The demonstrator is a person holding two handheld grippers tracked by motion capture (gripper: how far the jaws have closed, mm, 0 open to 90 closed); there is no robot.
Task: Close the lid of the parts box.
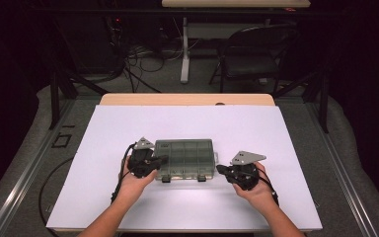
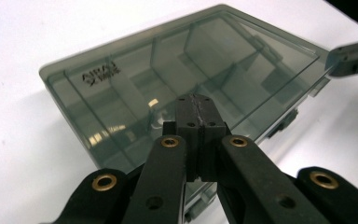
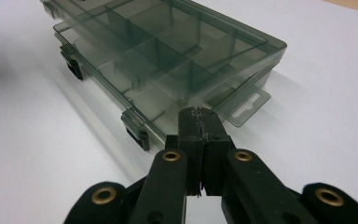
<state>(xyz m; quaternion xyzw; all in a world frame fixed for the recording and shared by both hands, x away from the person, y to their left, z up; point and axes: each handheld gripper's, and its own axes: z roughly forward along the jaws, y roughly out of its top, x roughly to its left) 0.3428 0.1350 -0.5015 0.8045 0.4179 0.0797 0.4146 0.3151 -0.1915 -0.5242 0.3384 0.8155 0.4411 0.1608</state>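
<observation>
A smoky see-through plastic organiser box (image 1: 185,159) with inner dividers lies closed on the white table top (image 1: 187,123). In the high view my left gripper (image 1: 164,160) sits at the box's left end and my right gripper (image 1: 220,169) at its right front corner. In the left gripper view, my left gripper (image 2: 195,99) has its jaws pressed together with nothing between them, its tips over the box lid (image 2: 186,60). My right gripper (image 3: 198,113) is shut too and empty, just short of the box's hang tab (image 3: 247,108) and a front latch (image 3: 137,128).
The white sheet covers a wooden table whose far edge (image 1: 187,99) shows. Beyond it stand a dark folding chair (image 1: 254,54), a table leg (image 1: 184,49) and loose cables on the floor. A second latch (image 3: 72,63) sits farther along the box front.
</observation>
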